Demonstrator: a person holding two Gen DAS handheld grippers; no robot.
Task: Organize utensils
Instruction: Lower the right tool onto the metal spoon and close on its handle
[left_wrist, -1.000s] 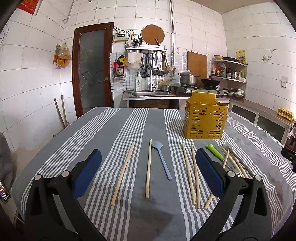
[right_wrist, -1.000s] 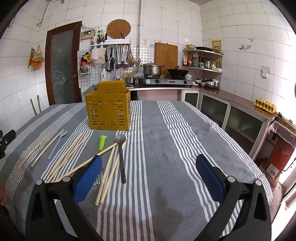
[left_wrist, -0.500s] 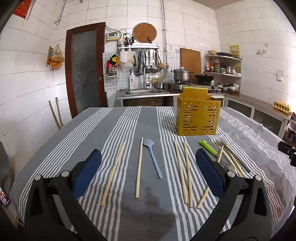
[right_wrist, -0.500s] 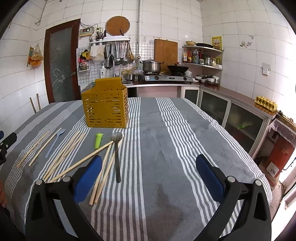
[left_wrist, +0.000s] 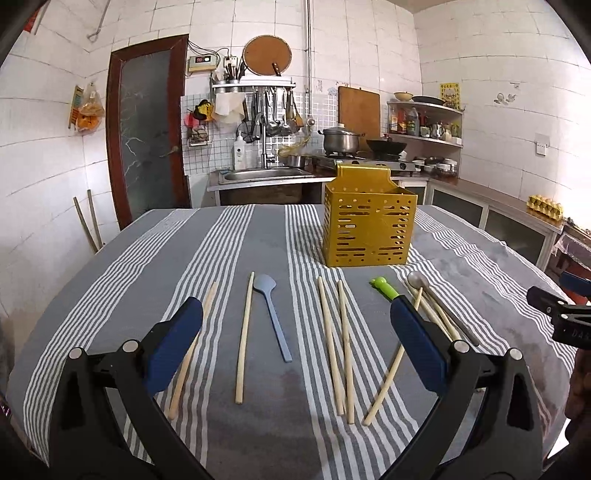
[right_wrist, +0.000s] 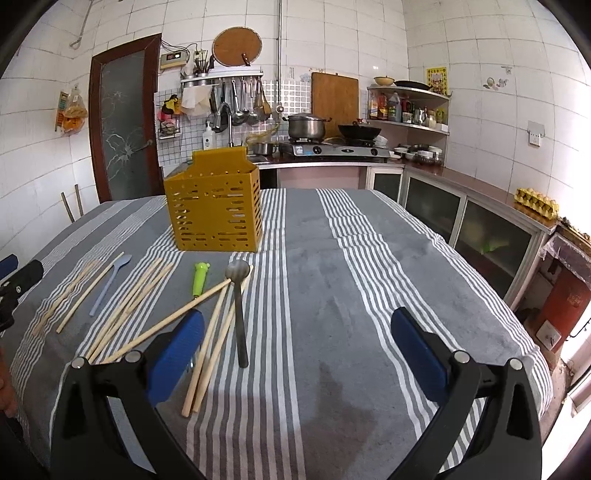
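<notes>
A yellow perforated utensil holder (left_wrist: 369, 229) (right_wrist: 216, 210) stands upright on the striped tablecloth. In front of it lie several wooden chopsticks (left_wrist: 341, 343) (right_wrist: 147, 295), a pale blue spoon (left_wrist: 273, 317) (right_wrist: 110, 282), a green-handled utensil (left_wrist: 384, 288) (right_wrist: 199, 278) and a metal spoon (left_wrist: 419, 280) (right_wrist: 238, 295). My left gripper (left_wrist: 295, 339) hovers open above the near chopsticks and blue spoon, holding nothing. My right gripper (right_wrist: 297, 343) is open over bare cloth, its left finger above the crossed chopsticks.
The round table (right_wrist: 369, 277) drops off at the right and near edges. Behind it are a sink counter (left_wrist: 266, 175), a stove with a pot (right_wrist: 306, 125) and wok, low cabinets (right_wrist: 480, 229) and a door (left_wrist: 146, 125). A hand shows at the left edge in the right wrist view.
Both grippers have drifted slightly, so the holder and utensils sit a little further left in each view. Jaws stayed open; nothing on the table moved.
</notes>
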